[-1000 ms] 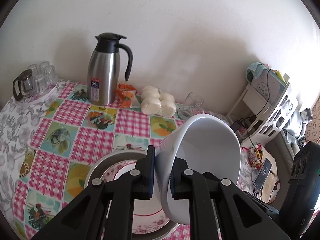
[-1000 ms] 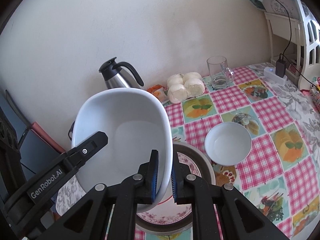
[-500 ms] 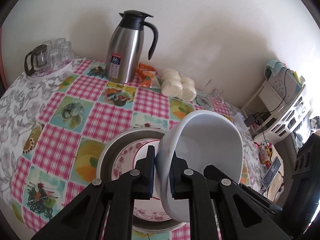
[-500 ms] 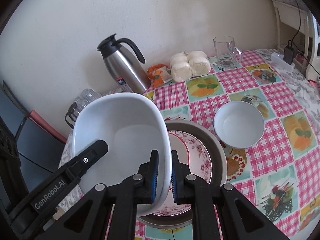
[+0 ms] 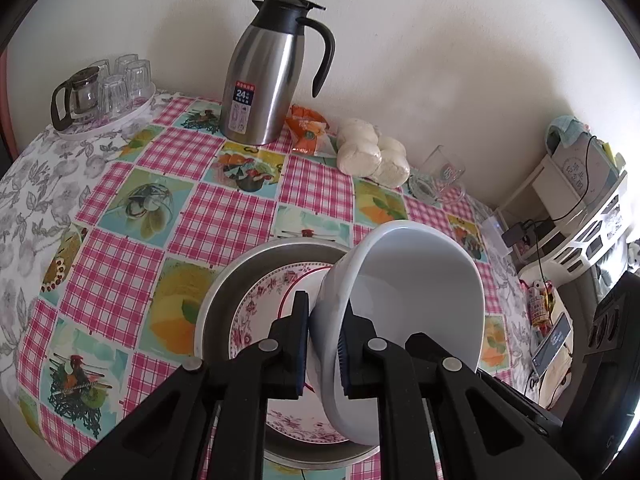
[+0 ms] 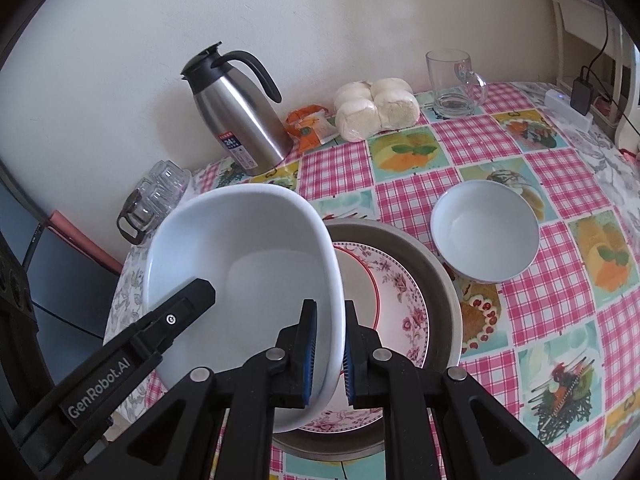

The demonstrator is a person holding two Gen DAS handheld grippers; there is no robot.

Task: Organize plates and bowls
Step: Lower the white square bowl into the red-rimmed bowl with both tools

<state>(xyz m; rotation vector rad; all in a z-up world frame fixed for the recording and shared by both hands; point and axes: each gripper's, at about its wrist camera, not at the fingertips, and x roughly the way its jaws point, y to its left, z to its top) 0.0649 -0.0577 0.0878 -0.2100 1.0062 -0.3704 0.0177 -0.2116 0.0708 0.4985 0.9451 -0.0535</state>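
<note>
A large white bowl (image 5: 416, 304) (image 6: 248, 272) hangs just above a floral plate (image 6: 400, 304) that lies in a grey metal dish (image 6: 444, 292). My left gripper (image 5: 325, 344) is shut on the bowl's left rim. My right gripper (image 6: 330, 350) is shut on its right rim. The left gripper's finger (image 6: 132, 344) shows inside the bowl in the right wrist view. The floral plate (image 5: 260, 304) and metal dish (image 5: 224, 292) also appear under the bowl in the left wrist view. A smaller white bowl (image 6: 484, 232) stands on the tablecloth to the right of the dish.
A steel thermos jug (image 5: 264, 80), an orange packet (image 5: 308, 128), wrapped white buns (image 5: 372, 152) and a glass mug (image 6: 454, 80) line the wall. A tray of glasses (image 5: 104, 92) sits at the far left corner. White shelves with cables (image 5: 580, 208) stand right of the table.
Both grippers have come down with the big white bowl, closer to the floral plate. The camera views now look more steeply onto the table.
</note>
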